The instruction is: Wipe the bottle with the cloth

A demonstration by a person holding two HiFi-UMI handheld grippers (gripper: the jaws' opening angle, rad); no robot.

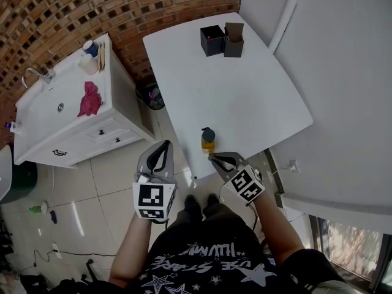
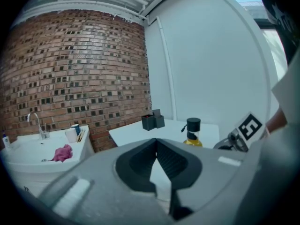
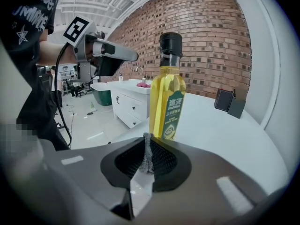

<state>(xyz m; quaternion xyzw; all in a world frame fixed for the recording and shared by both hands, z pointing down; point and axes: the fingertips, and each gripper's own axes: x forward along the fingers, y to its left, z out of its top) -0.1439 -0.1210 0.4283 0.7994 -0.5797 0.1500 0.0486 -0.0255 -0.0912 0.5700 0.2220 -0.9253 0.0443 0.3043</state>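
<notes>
1. Right gripper view faces the bottle [image 3: 168, 97] from close up: clear, filled with yellow liquid, with a narrow neck, a black cap and a green-and-yellow printed label on its front.
2. The bottle stands upright on the white bench [image 1: 245, 84], right at the bench's near edge and apart from everything else on it.
3. The right tool [image 3: 147, 138] hangs at that near edge of the bench, pointing at the bottle's base. Its jaws are pressed together, and a thin grey strip [image 3: 147, 154] shows along their seam; what it is I cannot tell.
4. The left tool [image 1: 164, 147] hangs off the bench's near left corner, over the tiled floor [image 1: 116, 176]. Its jaws are closed on each other with nothing between them.
5. The pink cloth [image 1: 90, 98] lies crumpled on a white sink cabinet [image 1: 55, 118] well to the left of the bench, and neither tool touches it.
6. Two black boxes [image 1: 222, 40] stand side by side at the bench's far end.
</notes>
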